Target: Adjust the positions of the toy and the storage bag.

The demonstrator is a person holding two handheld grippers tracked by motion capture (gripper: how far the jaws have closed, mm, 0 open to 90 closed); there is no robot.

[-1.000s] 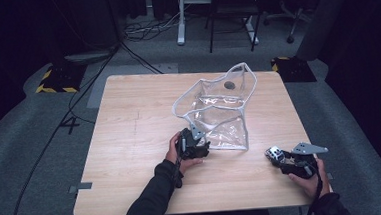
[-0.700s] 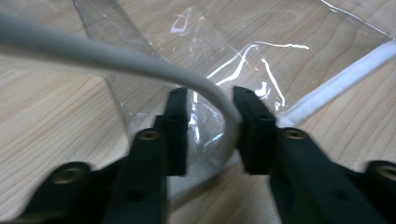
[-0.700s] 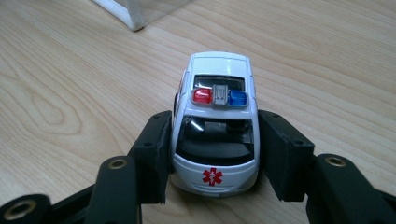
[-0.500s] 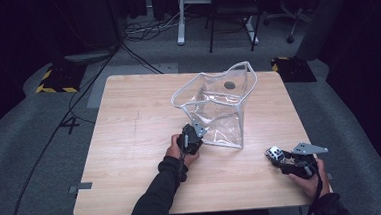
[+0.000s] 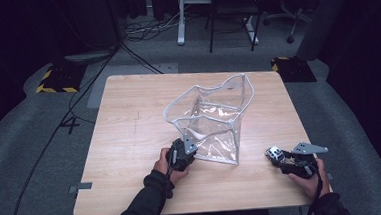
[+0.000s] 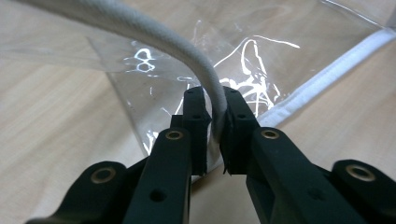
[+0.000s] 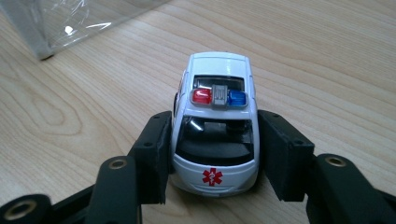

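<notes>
Left fingers (image 6: 232,123) clamping bag rim (image 6: 140,25).

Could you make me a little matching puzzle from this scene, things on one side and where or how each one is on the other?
Things:
1. clear bag
2. toy ambulance
3. left gripper
4. table

States:
a. light wood, carrying everything else
b. shut on a white corded edge
c. standing open near the middle of the table
d. held by its sides between two black jaws, red and blue lights on its roof

Pairs: 1-c, 2-d, 3-b, 4-a. The corded edge belongs to the clear bag, and the right gripper holds the toy ambulance.
</notes>
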